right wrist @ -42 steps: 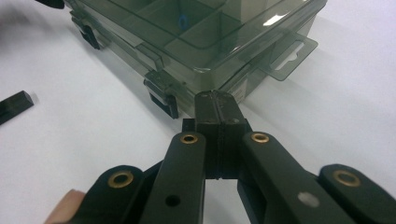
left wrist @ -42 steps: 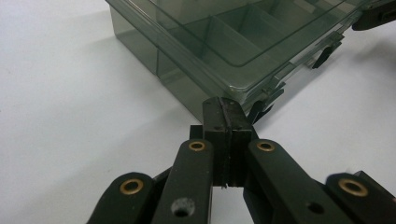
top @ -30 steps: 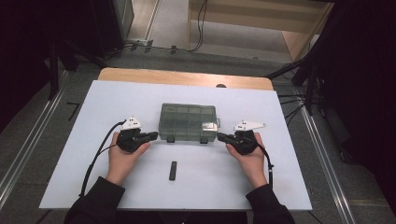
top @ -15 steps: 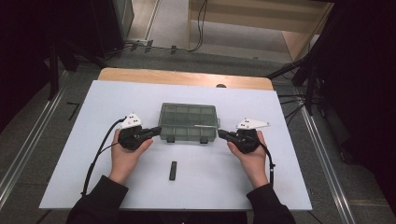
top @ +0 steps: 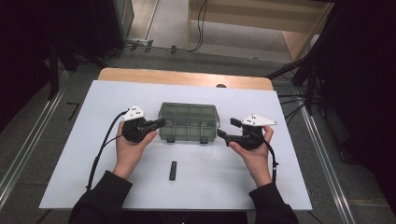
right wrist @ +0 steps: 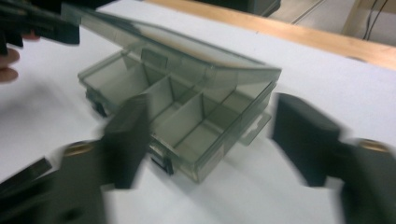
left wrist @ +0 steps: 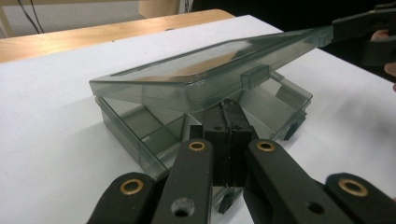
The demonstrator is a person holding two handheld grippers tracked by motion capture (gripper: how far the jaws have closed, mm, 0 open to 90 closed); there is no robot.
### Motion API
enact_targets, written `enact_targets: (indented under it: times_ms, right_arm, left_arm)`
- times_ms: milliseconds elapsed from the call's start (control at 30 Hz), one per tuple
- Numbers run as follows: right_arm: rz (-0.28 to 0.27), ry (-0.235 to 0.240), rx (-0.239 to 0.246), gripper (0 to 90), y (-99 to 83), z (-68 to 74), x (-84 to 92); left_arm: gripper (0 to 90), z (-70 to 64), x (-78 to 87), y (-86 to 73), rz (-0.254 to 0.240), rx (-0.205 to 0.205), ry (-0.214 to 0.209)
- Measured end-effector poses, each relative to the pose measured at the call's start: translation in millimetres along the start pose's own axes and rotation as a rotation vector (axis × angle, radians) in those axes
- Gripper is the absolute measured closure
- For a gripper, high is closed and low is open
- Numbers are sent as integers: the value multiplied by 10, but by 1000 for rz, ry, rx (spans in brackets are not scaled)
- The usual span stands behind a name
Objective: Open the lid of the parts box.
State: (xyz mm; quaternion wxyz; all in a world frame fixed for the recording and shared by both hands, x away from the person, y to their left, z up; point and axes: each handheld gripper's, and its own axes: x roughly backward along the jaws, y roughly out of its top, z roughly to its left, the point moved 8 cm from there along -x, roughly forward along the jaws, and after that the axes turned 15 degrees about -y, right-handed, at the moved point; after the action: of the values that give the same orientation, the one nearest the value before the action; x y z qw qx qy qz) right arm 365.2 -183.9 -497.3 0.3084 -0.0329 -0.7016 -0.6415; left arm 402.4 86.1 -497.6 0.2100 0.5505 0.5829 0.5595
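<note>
A smoky clear compartment box (top: 189, 126) sits mid-table with its lid (left wrist: 196, 77) tilted up off the base. My left gripper (top: 160, 123) is at the box's left end. Its pads (left wrist: 224, 126) are pressed together at the lid's near rim and hold that edge raised. My right gripper (top: 226, 128) hovers just off the box's right end; its jaws have just been opening and stand wide apart with nothing pinched. In the right gripper view, the open compartments (right wrist: 187, 116) lie ahead of its blurred jaws (right wrist: 212, 135).
A small black stick-like piece (top: 173, 170) lies on the white tabletop (top: 93, 177) in front of the box. A wooden strip (top: 187, 77) runs along the table's far edge. Dark stands and cables surround the table.
The right gripper's jaws went from shut at the box's right end to wide open and drew slightly away. The left gripper rose a little, lifting the lid's left edge.
</note>
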Motion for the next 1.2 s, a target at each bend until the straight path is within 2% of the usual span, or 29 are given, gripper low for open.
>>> enact_targets:
  times_ms: [33,200,267,500,733,800,867,900,1000,1033,1067,1133,1200]
  right_arm:
    - [-11,17,-10,0,41,6,1]
    - [-33,22,-33,0,117,-4,-10]
    - [-36,11,-24,0,141,-15,-72]
    - [-69,-9,-56,0,233,-72,-189]
    - [-86,1,-72,5,291,-94,-262]
    - [-81,-14,-107,117,323,-137,-327]
    - [-79,-17,-114,133,333,-151,-358]
    - [-66,-26,-123,219,345,-167,-419]
    - [-61,-36,-113,277,361,-175,-477]
    - [-62,-50,-99,347,386,-181,-522]
    - [-68,-52,-95,376,403,-178,-537]
    - [-69,-60,-97,388,418,-181,-552]
    - [-64,-84,-113,439,440,-211,-584]
  left_arm:
    - [890,25,-4,26,-7,6,-3]
    - [890,66,-8,92,-16,6,2]
    - [890,94,-16,147,-19,-4,4]
    - [890,169,-56,249,-47,-7,6]
    - [890,228,-85,305,-75,-7,7]
    - [890,264,-94,326,-85,-4,10]
    - [890,274,-98,331,-87,-3,10]
    - [889,287,-104,346,-91,-4,12]
    - [889,301,-108,366,-97,-9,15]
    - [890,318,-105,389,-102,-9,20]
    - [889,318,-105,389,-102,-9,20]
    - [889,342,-96,414,-111,-9,25]
    - [889,364,-87,436,-120,-7,28]
